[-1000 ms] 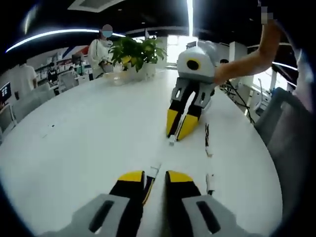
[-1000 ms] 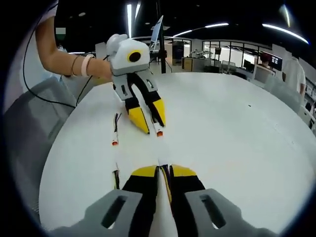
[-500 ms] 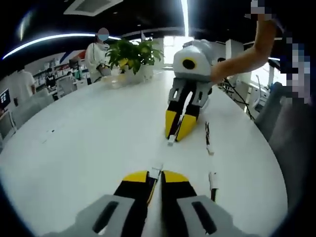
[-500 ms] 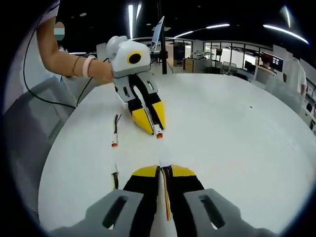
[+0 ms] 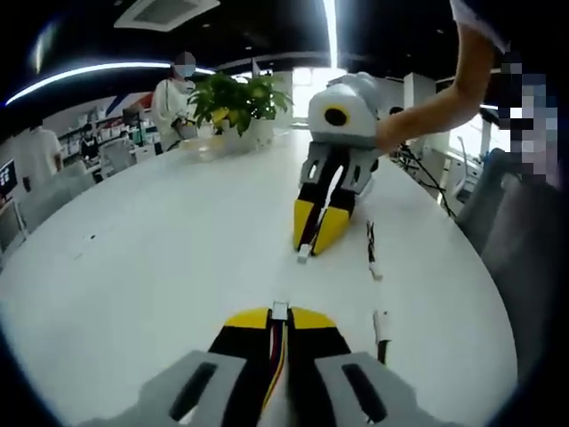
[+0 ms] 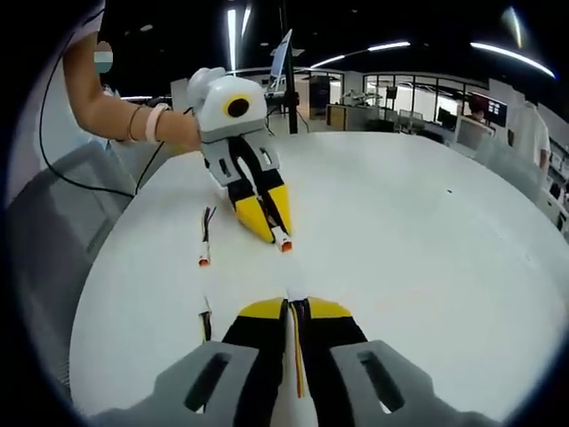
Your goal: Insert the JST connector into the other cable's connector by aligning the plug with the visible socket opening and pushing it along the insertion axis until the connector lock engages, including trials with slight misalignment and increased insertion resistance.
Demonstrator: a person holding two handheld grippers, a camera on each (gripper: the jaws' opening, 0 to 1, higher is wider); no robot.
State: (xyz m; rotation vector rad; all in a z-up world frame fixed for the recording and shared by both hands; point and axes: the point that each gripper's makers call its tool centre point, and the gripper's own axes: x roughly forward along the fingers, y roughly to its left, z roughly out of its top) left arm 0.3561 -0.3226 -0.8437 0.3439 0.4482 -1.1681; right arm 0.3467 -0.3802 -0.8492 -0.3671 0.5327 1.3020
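Connector (image 5: 280, 310) pokes out beyond the tips of the left gripper (image 5: 278, 318), which pinches its cable; across the white table (image 5: 160, 258), the right gripper (image 6: 292, 308) clamps another cable, its plug (image 5: 303, 253) just beyond.

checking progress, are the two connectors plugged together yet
Not yet: a bare stretch of table separates the left gripper's connector from the right gripper's connector.

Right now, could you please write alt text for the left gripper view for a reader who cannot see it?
The left gripper is shut on a cable connector, facing the right gripper, which holds another connector over a white table. Two spare cables lie to the right; a potted plant stands behind.
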